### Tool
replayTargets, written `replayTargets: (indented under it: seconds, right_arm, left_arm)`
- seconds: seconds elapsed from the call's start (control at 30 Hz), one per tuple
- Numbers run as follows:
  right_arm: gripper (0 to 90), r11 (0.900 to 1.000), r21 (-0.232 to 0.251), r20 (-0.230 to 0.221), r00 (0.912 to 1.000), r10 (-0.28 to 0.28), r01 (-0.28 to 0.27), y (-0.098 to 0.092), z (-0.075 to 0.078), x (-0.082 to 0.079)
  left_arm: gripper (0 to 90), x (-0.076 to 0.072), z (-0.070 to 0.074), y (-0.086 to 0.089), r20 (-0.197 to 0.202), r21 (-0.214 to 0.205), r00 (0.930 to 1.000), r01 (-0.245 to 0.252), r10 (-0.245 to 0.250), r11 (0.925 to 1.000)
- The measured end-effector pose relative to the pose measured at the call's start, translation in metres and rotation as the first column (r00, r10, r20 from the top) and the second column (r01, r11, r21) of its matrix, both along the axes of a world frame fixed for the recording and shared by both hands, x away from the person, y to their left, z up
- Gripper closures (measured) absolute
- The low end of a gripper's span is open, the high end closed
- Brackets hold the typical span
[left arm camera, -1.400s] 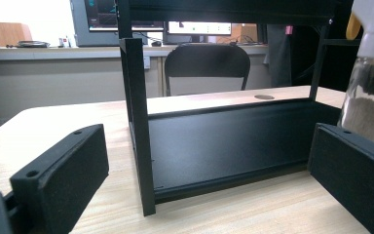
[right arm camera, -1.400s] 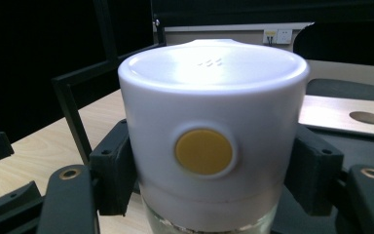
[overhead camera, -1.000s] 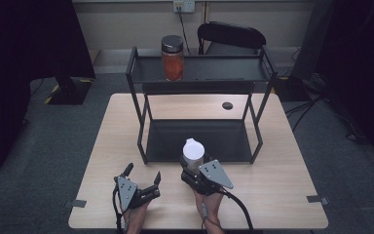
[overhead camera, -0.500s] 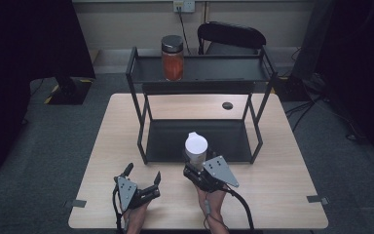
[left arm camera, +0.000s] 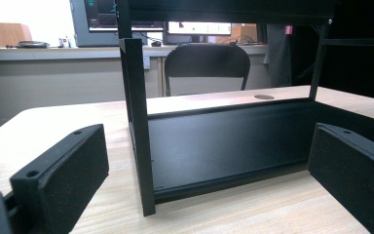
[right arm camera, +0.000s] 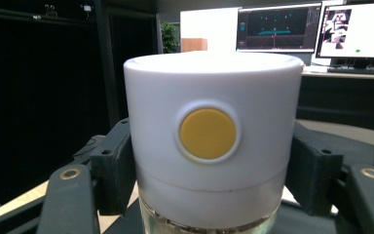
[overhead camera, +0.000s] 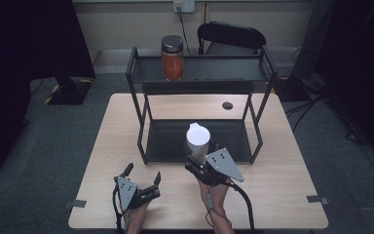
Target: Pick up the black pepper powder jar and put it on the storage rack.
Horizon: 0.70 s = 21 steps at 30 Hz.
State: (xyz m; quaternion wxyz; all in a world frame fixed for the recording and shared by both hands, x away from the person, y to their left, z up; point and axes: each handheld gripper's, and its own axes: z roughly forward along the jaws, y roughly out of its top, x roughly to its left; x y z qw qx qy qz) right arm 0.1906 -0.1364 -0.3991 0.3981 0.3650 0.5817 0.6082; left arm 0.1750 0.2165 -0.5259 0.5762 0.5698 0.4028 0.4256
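White-lidded clear jar (overhead camera: 197,141), cylindrical, with a round yellow button on its plastic cap, is grasped at the cap by the right tongs (overhead camera: 197,158); in the right gripper view both black pads press the cap's sides (right arm camera: 114,168), with the jar upright between them. It is held above the front edge of the black metal two-tier rack's lower shelf (overhead camera: 165,141), clear of the light wooden counter (overhead camera: 282,165). Left tongs (overhead camera: 143,178) are released, jaws spread wide with nothing between them, resting low on the counter just in front of the rack's left front post (left arm camera: 139,126).

An orange-filled glass jar with a dark lid (overhead camera: 172,58) stands on the rack's upper shelf, left of centre.

Assessment: the step in hand appears to be carrying the jar to a shelf. To do it well, keep the jar vertical, hold the grip firm on the smooth cap, clear the shelf's raised rim and the upper tier's front rail before moving inward, and set it down well apart from the orange jar if it goes on top.
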Motion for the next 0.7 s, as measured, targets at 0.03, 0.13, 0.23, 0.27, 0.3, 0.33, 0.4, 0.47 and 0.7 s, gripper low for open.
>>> replayTargets:
  seconds: [0.03, 0.13, 0.23, 0.27, 0.3, 0.33, 0.4, 0.47, 0.7]
  right_arm:
    - [30.0, 1.0, 0.0, 0.006, 1.0, -0.001, 0.001, -0.001, 0.002, 0.0]
    - [30.0, 1.0, 0.003, 0.019, 0.9998, 0.0, 0.0, -0.002, 0.01, 0.002]
    - [30.0, 1.0, -0.003, 0.027, 0.9996, -0.001, 0.001, -0.003, 0.015, 0.002]
    - [30.0, 1.0, 0.0, 0.029, 0.9996, -0.002, 0.002, -0.003, 0.017, 0.003]
    - [30.0, 1.0, 0.001, 0.033, 0.9994, 0.0, 0.0, -0.003, 0.019, 0.003]
    - [30.0, 1.0, -0.003, 0.038, 0.9993, 0.003, -0.003, -0.004, 0.021, 0.004]
    - [30.1, 1.0, -0.007, 0.043, 0.9991, 0.003, -0.003, -0.003, 0.025, 0.005]
    - [30.1, 0.9999, -0.012, 0.05, 0.9987, 0.008, -0.007, -0.003, 0.029, 0.006]
    - [30.1, 1.0, -0.008, 0.063, 0.998, 0.006, -0.005, -0.004, 0.047, 0.01]
  left_arm:
    - [0.5, 0.0, 0.0, 0.0, 0.0, 0.0, 1.0, 0.0, 0.0, 1.0]
    - [0.5, 0.0, 0.0, 0.0, 0.0, 0.0, 1.0, 0.0, 0.0, 1.0]
    - [0.5, 0.0, 0.0, 0.0, -0.001, 0.003, 1.0, 0.0, 0.0, 1.0]
    - [0.5, 0.0, 0.0, 0.0, -0.002, 0.003, 1.0, 0.0, 0.0, 1.0]
    - [0.5, 0.0, 0.0, 0.0, -0.001, 0.001, 1.0, 0.0, 0.0, 1.0]
    - [0.5, 0.0, 0.0, 0.0, -0.001, 0.0, 1.0, 0.0, 0.0, 1.0]
    - [0.5, 0.0, 0.0, 0.0, 0.0, 0.0, 1.0, 0.0, 0.0, 1.0]
    - [0.5, 0.0, 0.0, 0.0, 0.0, 0.0, 1.0, 0.001, -0.001, 1.0]
    - [0.5, 0.0, 0.0, 0.0, -0.002, -0.002, 1.0, 0.002, -0.002, 1.0]
